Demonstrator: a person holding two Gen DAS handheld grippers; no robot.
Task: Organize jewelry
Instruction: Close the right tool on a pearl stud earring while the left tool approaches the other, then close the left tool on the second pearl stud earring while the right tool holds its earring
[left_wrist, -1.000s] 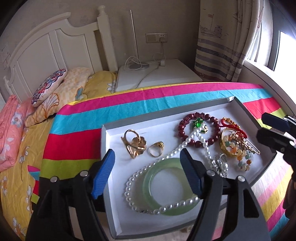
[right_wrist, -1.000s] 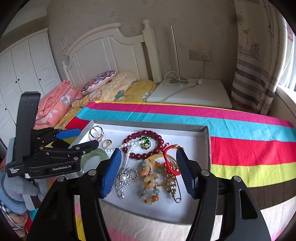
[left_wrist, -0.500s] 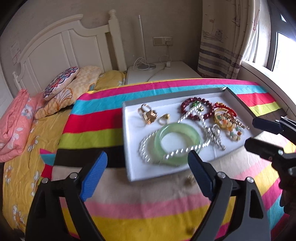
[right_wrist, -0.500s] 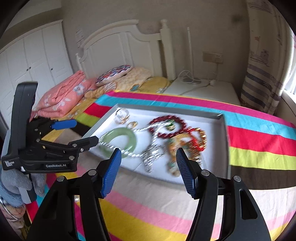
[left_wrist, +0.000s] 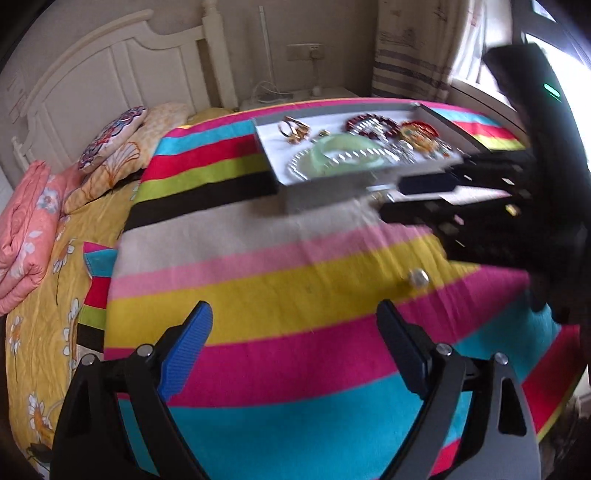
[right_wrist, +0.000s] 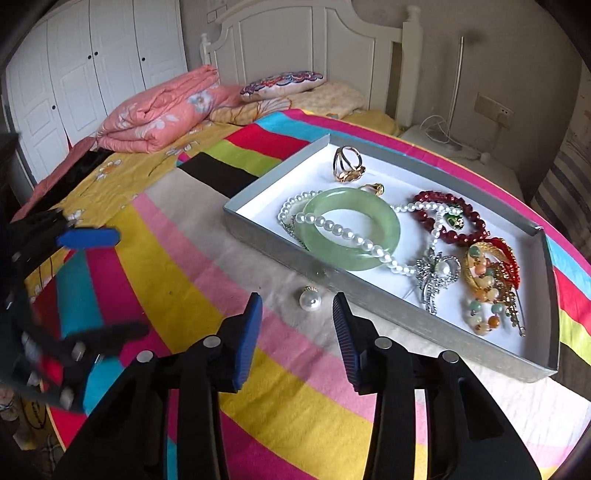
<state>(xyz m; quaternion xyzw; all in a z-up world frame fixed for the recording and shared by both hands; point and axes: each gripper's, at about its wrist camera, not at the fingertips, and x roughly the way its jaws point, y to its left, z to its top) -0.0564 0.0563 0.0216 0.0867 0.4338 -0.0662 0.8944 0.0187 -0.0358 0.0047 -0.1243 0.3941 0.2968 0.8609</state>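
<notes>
A grey tray (right_wrist: 373, 301) with a white floor sits on the striped bedspread. It holds a green jade bangle (right_wrist: 349, 227), a pearl necklace (right_wrist: 332, 223), a dark red bead bracelet (right_wrist: 452, 218), gold rings (right_wrist: 347, 164), a silver brooch (right_wrist: 437, 275) and a beaded bracelet pile (right_wrist: 491, 284). A loose pearl earring (right_wrist: 309, 300) lies on the bedspread just outside the tray; it also shows in the left wrist view (left_wrist: 417, 277). My right gripper (right_wrist: 297, 325) is open and empty, just short of the pearl. My left gripper (left_wrist: 293, 347) is open and empty, well back from the tray (left_wrist: 325, 192).
The striped bedspread (right_wrist: 192, 280) covers a bed with a folded pink quilt (right_wrist: 159, 110), pillows (right_wrist: 282, 81) and a white headboard (right_wrist: 306, 37). A white nightstand (right_wrist: 458, 155) with cables stands beyond the tray. The left gripper's body (right_wrist: 44, 295) shows at the left of the right wrist view.
Both grippers have pulled back from over the tray. The right one has dropped low toward the loose pearl earring. The left one now looks at bare bedspread.
</notes>
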